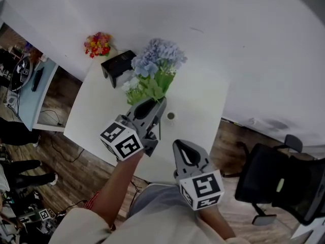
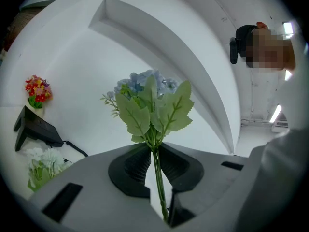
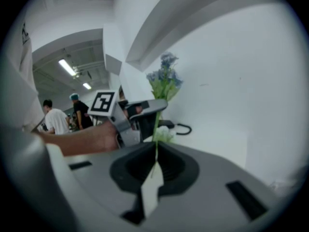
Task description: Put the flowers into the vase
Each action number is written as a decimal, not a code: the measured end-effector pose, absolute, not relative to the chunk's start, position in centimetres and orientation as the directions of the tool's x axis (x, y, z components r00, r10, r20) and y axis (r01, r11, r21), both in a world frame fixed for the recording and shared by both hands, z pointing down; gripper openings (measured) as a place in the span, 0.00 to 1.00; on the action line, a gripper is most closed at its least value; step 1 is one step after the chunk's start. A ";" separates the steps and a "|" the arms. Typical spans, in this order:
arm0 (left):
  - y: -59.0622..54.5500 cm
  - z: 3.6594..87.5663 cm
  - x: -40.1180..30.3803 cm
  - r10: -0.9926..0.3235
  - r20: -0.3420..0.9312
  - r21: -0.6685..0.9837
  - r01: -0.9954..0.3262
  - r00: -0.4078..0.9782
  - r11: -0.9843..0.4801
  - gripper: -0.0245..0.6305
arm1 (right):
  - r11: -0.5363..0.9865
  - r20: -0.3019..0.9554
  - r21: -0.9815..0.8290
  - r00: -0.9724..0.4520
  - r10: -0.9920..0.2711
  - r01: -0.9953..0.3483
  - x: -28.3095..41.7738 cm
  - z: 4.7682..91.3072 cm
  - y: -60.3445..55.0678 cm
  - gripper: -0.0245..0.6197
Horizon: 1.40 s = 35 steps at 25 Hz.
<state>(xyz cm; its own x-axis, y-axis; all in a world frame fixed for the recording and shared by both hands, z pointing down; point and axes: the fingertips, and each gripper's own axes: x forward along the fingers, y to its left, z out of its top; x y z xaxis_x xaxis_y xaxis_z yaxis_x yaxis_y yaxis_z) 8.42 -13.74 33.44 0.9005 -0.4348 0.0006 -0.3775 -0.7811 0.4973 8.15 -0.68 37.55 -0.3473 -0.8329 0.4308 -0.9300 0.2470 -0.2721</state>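
A bunch of blue flowers (image 1: 158, 59) with green leaves stands upright over the white table (image 1: 203, 100). Its thin stem (image 2: 158, 178) runs down between the jaws of my left gripper (image 1: 155, 102), which is shut on it. In the left gripper view the blooms (image 2: 149, 88) rise just beyond the left gripper (image 2: 154, 153). My right gripper (image 1: 182, 145) sits nearer the table's front edge, shut, with nothing clearly in it. From the right gripper (image 3: 155, 151) view the hanging stem (image 3: 156, 139) lines up ahead of its tips. A small round object (image 1: 171, 116) lies on the table below the bunch.
White flowers (image 1: 131, 87) lie on the table beside a black stand (image 1: 118, 65) with a cable. A pot of red and orange flowers (image 1: 97, 43) stands at the table's far left corner. A black office chair (image 1: 277, 184) is at the right. People stand at the left.
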 end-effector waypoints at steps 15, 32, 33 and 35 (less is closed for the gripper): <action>-16.1 32.1 13.9 -0.370 -0.085 0.430 -0.300 0.925 -0.851 0.14 | 0.196 0.455 -0.328 -0.336 -0.825 -0.924 11.6 38.6 -2.3 0.08; -17.5 33.0 14.3 -0.288 -0.127 0.292 -0.242 0.949 -0.925 0.14 | 0.173 0.480 -0.314 -0.313 -0.820 -0.934 9.5 40.0 -3.0 0.08; -17.7 33.3 14.3 -0.286 -0.126 0.295 -0.239 0.950 -0.925 0.14 | 0.169 0.483 -0.314 -0.311 -0.818 -0.934 9.5 40.1 -3.2 0.08; -18.0 33.8 14.3 -0.283 -0.126 0.304 -0.235 0.951 -0.923 0.14 | 0.162 0.489 -0.313 -0.306 -0.817 -0.936 9.5 40.1 -3.4 0.07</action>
